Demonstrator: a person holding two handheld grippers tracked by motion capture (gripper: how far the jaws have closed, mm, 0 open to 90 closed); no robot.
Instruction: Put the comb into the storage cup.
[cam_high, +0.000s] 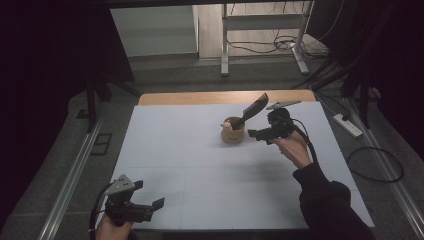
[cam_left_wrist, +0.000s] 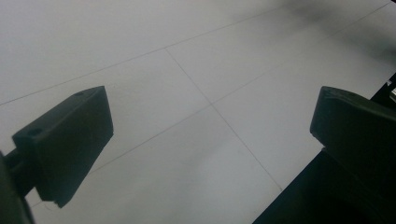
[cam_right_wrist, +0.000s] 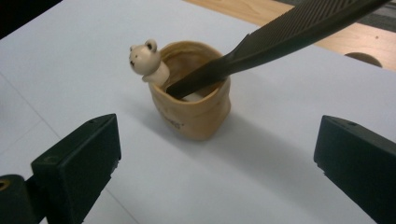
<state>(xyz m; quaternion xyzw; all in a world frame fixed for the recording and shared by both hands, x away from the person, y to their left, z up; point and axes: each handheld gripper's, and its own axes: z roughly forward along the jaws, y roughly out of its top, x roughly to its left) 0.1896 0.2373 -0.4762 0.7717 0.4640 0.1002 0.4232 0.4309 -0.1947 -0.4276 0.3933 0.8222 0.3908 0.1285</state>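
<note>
Table (cam_high: 200, 170) surface lay bare across its near and left portions, leaving wide room there. Left gripper (cam_high: 150, 207) sat at the near left corner, jaws spread over bare surface, holding nothing. Tan cup (cam_high: 233, 131) with a small bear figure (cam_right_wrist: 147, 58) on its rim stood toward the far edge, right of centre; a black comb (cam_high: 252, 110) leaned inside it, jutting over the rim. Right gripper (cam_high: 252, 134) was just beside the cup, jaws spread wide, gripping nothing.
</note>
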